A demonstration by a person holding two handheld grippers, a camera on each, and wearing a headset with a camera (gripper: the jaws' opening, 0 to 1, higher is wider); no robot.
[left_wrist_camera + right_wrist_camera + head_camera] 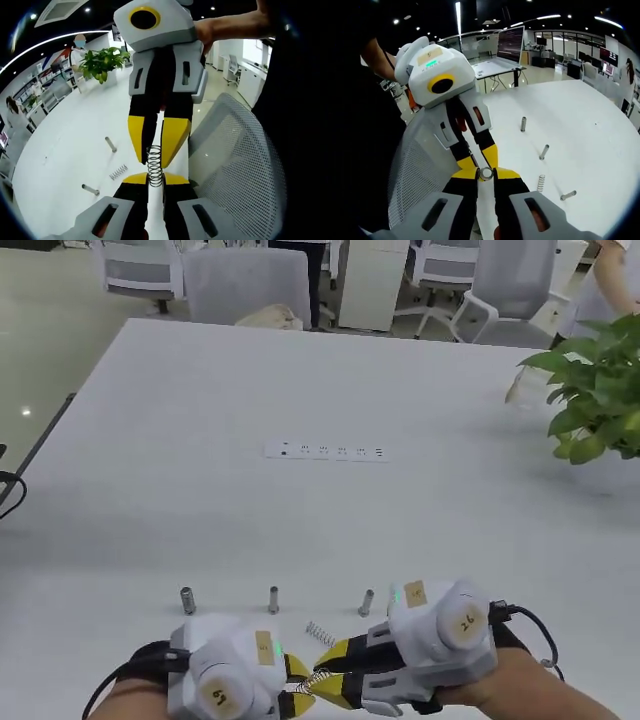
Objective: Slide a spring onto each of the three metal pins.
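Right gripper [486, 174], left gripper [155, 182] — both pinching thin silver coiled spring [155, 167].

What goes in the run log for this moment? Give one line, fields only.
left gripper: shut on spring | right gripper: shut on same spring | table: loose spring, three metal pins

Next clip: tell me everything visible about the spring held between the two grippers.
The spring is a small, silvery, open-wound wire coil, seemingly steel. It is held straight in the air by the near edge of the table, one end pinched in the left gripper, the other in the right gripper. Seen end-on, it is a hollow ring.
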